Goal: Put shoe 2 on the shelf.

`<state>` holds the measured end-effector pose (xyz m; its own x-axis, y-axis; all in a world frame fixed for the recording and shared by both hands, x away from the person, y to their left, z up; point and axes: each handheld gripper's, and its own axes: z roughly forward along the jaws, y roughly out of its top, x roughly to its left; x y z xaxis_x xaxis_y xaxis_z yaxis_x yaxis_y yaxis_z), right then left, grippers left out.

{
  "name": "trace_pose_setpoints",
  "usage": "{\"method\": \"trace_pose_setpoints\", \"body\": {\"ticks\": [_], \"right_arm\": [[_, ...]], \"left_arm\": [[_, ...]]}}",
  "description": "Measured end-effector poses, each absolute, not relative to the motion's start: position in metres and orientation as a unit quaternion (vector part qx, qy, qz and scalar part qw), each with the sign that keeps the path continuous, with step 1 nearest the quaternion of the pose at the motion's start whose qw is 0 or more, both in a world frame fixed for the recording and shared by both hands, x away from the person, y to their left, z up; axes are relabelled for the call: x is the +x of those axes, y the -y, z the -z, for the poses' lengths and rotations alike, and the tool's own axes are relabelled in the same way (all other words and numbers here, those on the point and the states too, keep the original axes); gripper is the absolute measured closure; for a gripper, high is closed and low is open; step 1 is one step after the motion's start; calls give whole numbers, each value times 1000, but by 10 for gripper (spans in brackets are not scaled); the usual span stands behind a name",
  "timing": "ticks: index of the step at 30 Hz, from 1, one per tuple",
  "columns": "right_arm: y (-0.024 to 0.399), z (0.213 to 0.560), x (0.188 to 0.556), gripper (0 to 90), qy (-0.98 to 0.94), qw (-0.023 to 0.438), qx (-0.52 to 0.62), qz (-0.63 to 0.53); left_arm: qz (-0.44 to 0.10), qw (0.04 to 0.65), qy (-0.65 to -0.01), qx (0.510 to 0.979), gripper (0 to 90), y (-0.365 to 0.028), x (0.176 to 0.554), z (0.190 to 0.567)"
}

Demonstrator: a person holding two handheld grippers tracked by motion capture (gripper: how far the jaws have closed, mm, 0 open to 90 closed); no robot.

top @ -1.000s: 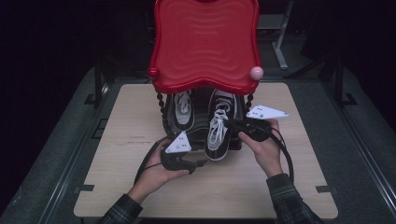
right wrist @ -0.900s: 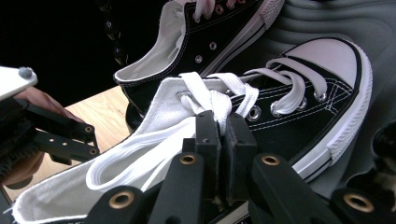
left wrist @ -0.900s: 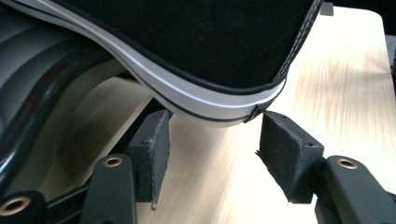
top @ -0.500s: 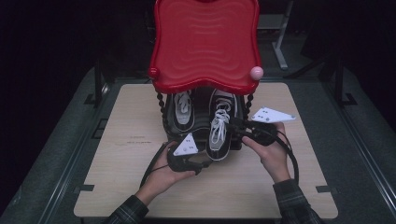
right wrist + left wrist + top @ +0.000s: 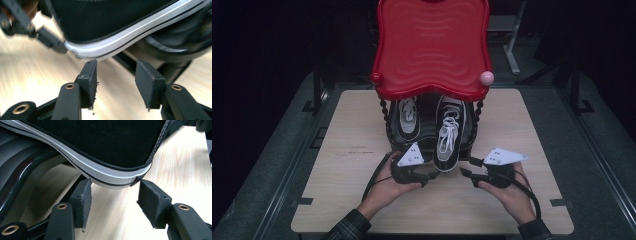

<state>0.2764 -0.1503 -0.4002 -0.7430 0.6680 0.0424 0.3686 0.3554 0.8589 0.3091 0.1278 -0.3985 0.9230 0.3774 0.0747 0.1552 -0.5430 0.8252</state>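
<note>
While we kept both hands low at the near edge of the table point(image 5: 337, 200), the work in hand was the right-hand sneaker point(image 5: 448, 140) of a black pair sitting on the lower shelf of a small rack point(image 5: 388, 132), under its red tray top point(image 5: 432, 50). Its mate, the left-hand sneaker point(image 5: 407, 120), sat farther back on the same shelf.

Our left claw point(image 5: 428, 176) was at the toe of the right-hand sneaker, which jutted over the shelf's front edge. In the left gripper view the jaws stood apart on either side of the white rubber toe band point(image 5: 117, 178), the right pad point(image 5: 152, 200) just meeting its edge, the left one close beneath; we judged this a loose cradle, not a squeeze.

Our right claw point(image 5: 467, 169) hung just right of the toe, apart from it. Its jaws had just been opening and nothing lay between them.

We judged the sneaker light, its canvas upper soft and prone to collapse, the laces point(image 5: 446, 135) loose enough to snag. The rubber band around the sole looked stiff and grippy, so the toe rim or sole edge seemed the best hold.
</note>
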Motion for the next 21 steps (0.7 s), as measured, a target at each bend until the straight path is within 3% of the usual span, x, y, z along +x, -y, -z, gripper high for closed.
{"method": "trace_pose_setpoints", "body": {"ticks": [8,21], "right_arm": [[124,407,272,500,-816,168,304,-461],[122,391,285,530,-819,187,312,-444]], "left_arm": [[-123,455,-156,868,445,-128,308,399],[-135,467,-186,854,479,-123,316,390]]}}
